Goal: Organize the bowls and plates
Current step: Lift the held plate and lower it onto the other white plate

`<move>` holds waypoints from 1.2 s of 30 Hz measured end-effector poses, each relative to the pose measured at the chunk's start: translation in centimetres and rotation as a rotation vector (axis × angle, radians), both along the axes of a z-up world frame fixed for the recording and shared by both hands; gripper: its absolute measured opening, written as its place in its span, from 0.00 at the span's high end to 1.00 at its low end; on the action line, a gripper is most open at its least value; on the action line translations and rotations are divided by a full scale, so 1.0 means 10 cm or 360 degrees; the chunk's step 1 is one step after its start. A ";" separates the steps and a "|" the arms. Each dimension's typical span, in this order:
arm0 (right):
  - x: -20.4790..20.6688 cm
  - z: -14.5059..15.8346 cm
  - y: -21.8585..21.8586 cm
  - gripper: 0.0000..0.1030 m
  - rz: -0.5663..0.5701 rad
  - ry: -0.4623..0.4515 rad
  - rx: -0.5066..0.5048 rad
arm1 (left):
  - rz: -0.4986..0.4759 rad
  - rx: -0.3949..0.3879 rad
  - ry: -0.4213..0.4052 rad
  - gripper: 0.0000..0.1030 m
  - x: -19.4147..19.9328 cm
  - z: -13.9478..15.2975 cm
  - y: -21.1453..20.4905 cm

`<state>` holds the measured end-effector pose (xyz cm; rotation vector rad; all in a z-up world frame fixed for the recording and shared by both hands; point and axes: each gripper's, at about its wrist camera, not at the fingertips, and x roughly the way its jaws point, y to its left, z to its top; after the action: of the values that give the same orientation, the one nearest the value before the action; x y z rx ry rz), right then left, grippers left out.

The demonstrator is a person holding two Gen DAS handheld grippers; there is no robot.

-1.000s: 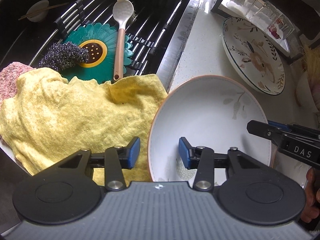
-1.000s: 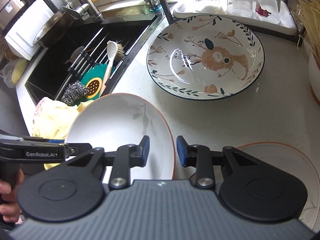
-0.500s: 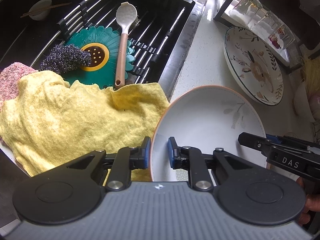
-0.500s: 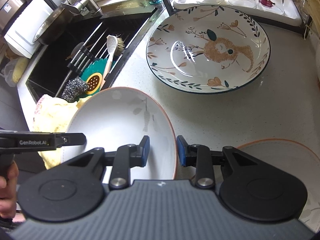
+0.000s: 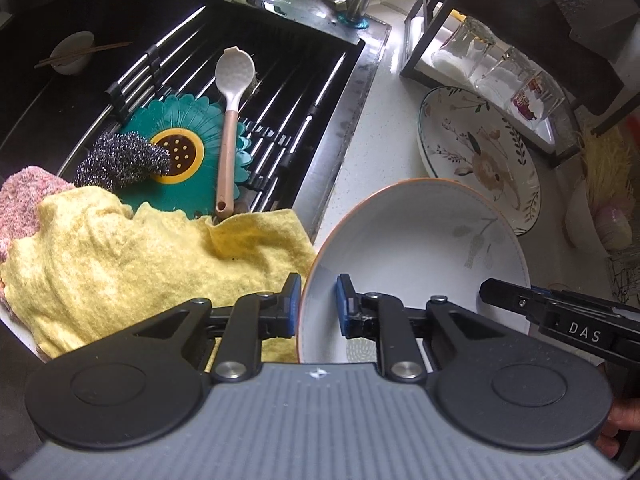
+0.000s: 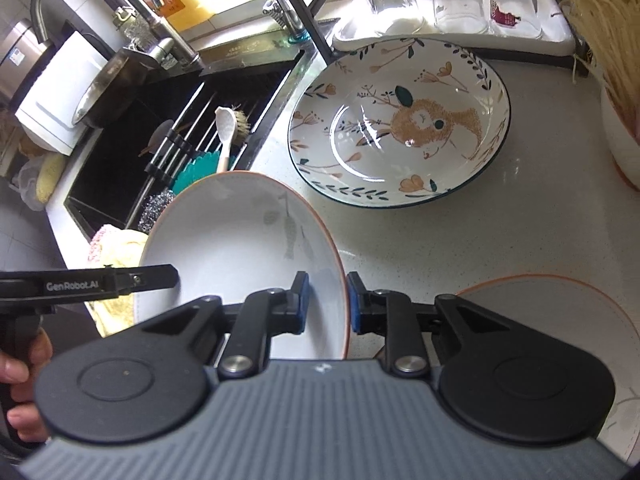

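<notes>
Yellow cloth [image 5: 152, 264] draped at sink edge, far left. My left gripper [image 5: 317, 304] pinching left rim of white bowl [image 5: 420, 256], pads either side of rim. Bowl tilted over counter [image 6: 460, 232]. My right gripper [image 6: 327, 302] closing on bowl's right rim, rim between pads. Rabbit-pattern plate [image 6: 400, 120] beyond, flat on counter.
</notes>
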<state>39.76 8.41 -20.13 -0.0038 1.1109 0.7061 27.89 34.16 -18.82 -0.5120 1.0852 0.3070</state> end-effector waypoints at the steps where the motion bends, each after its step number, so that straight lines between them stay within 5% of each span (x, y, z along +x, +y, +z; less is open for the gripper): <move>1: -0.01 0.04 -0.01 0.77 -0.0008 -0.0018 0.0002 | -0.0013 0.0000 -0.0008 0.79 0.01 0.03 -0.01; 13: -0.23 0.50 -0.28 0.77 -0.0158 -0.0176 0.0149 | -0.0145 -0.0031 -0.0146 0.79 -0.10 0.39 -0.13; 36: -0.52 0.74 -0.74 0.77 -0.0366 -0.0333 0.0179 | -0.0402 -0.0002 -0.0274 0.80 0.01 0.66 -0.51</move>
<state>34.52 0.99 -12.74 0.1413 0.8542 0.5473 27.94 29.09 -12.25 -0.3895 0.9694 0.0397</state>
